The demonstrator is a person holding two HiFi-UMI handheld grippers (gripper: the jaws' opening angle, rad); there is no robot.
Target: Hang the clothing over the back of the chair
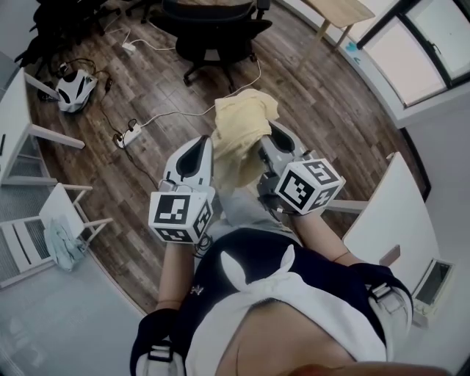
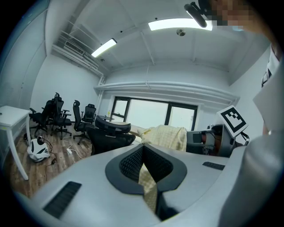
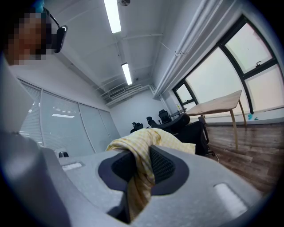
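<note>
A pale yellow checked garment point(image 1: 239, 132) hangs between my two grippers over the wooden floor. My left gripper point(image 1: 208, 144) is shut on one edge of it; in the left gripper view a strip of the yellow cloth point(image 2: 148, 188) is pinched between the black pads point(image 2: 128, 164). My right gripper point(image 1: 270, 132) is shut on the other side, with the garment point(image 3: 142, 155) bunched between its pads point(image 3: 163, 165). A black office chair point(image 1: 217, 29) stands ahead at the top of the head view, and its back point(image 2: 108, 133) shows just beyond the left gripper.
A white power strip point(image 1: 131, 134) and cables lie on the floor to the left. A white device point(image 1: 76, 89) sits farther left. White tables point(image 1: 396, 213) flank both sides, and a wooden table point(image 1: 341, 11) stands at the top right. More black chairs point(image 2: 55, 117) line the far wall.
</note>
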